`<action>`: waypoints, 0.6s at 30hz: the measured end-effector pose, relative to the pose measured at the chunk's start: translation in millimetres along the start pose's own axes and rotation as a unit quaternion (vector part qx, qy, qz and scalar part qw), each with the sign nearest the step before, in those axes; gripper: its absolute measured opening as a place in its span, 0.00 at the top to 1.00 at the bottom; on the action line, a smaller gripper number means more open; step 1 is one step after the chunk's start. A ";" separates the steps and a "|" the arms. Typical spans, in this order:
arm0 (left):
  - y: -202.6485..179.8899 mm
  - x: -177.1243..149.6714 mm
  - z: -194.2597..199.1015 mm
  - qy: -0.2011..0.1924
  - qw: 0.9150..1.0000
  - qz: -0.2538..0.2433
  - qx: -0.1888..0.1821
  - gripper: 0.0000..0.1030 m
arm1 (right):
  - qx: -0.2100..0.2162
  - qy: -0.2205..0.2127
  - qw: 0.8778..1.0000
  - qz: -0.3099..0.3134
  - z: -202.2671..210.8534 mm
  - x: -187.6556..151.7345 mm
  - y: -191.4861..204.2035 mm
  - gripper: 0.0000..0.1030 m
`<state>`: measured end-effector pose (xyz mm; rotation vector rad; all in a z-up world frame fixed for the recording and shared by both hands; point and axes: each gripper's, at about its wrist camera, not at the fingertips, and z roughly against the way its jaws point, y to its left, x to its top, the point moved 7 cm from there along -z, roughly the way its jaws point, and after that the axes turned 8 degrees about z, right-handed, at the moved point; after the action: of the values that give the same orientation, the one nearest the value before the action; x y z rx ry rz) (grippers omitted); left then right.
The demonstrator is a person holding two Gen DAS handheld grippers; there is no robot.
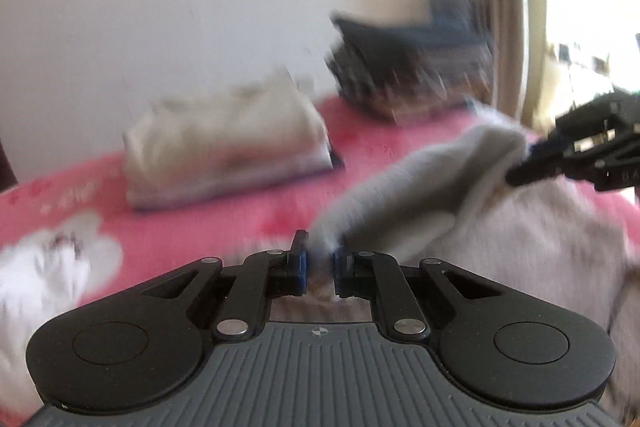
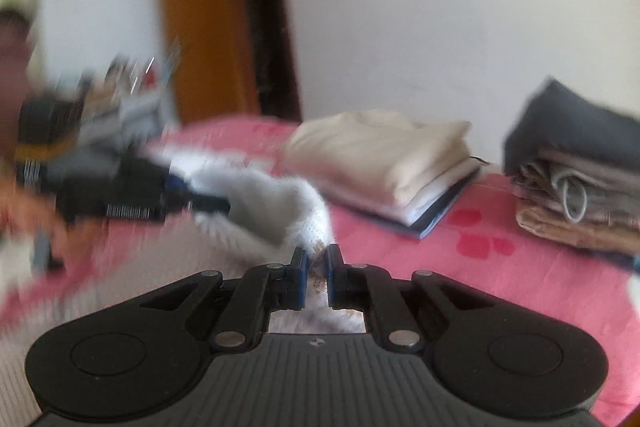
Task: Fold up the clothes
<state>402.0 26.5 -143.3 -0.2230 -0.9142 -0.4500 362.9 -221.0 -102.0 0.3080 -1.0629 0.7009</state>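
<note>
A white fuzzy knit garment (image 1: pixel 420 187) hangs in a lifted fold over the pink bedspread (image 1: pixel 200 223). My left gripper (image 1: pixel 320 257) is shut on one edge of it, cloth pinched between the blue pads. At the right of this view, my right gripper (image 1: pixel 518 174) grips the other end. In the right wrist view the right gripper (image 2: pixel 317 261) is shut on the same garment (image 2: pixel 280 203), and the left gripper (image 2: pixel 222 205) bites the cloth from the left. Both views are blurred.
A folded cream stack (image 2: pixel 384 163) and a dark-topped stack of folded clothes (image 2: pixel 580 167) sit at the bed's far side against the white wall. A brown door (image 2: pixel 224 27) stands behind, and a curtain (image 1: pixel 480 7) by a bright window.
</note>
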 end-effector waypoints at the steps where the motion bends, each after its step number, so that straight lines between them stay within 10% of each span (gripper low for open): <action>1: -1.6 -13.6 -1.6 0.016 1.000 -0.006 0.005 0.84 | -0.002 0.018 0.999 0.033 -0.8 -8.8 13.1 0.91; 9: 23.2 -47.1 24.5 0.029 0.993 0.110 0.024 0.74 | -0.053 0.093 0.974 0.201 -4.1 -48.8 64.9 0.86; 18: 61.8 -11.7 25.6 -0.019 0.945 0.326 -0.009 0.61 | -0.034 0.046 0.998 -0.041 45.3 -22.6 18.1 0.80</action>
<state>406.5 94.0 -137.2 -0.5312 -0.8190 0.1609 312.9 -240.8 -102.3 0.2564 -0.9783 0.5993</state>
